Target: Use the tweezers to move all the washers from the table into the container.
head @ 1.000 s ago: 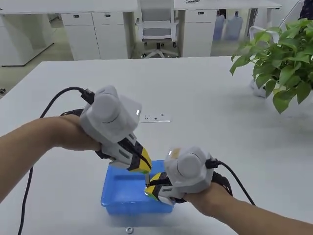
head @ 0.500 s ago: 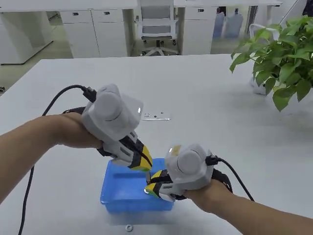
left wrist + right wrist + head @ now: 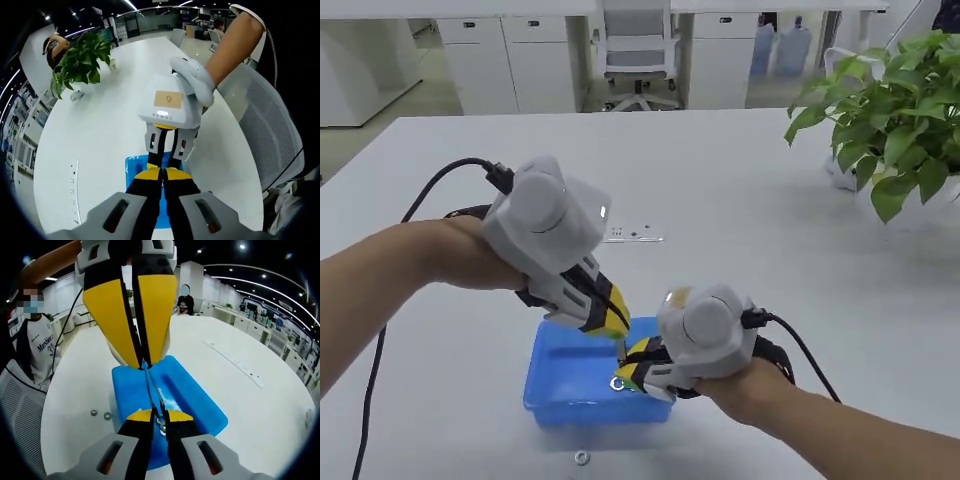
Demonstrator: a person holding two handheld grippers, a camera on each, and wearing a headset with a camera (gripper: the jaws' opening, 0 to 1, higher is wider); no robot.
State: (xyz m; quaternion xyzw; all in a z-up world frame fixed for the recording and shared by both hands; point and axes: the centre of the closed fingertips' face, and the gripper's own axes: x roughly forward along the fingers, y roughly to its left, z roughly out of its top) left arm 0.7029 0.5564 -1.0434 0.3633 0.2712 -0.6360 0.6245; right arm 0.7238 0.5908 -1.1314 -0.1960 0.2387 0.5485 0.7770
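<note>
a small metal washer (image 3: 162,427) sits at the tips of thin tweezers (image 3: 151,385), low over the floor of a blue container (image 3: 192,402); it cannot be told whether the tips pinch it or it lies on the plastic. the tweezers slant down from the left gripper (image 3: 142,364), whose yellow fingers are clamped together on the upper end. the lower legs pass between the yellow-tipped fingers of the right gripper (image 3: 160,416), which are closed in on them just above the washer. in the head view the two grippers meet nose to nose over the container, the left one coming in from the upper left and the right one from the lower right, each held in a bare hand. the container rests on a white tabletop (image 3: 750,190). a loose washer (image 3: 93,412) and a second loose washer (image 3: 107,415) lie on the tabletop just beside the container's wall. a black cable (image 3: 430,195) trails from the left gripper. farther back lie a thin white strip (image 3: 632,236) and, at the right edge, a leafy green plant (image 3: 885,110).
</note>
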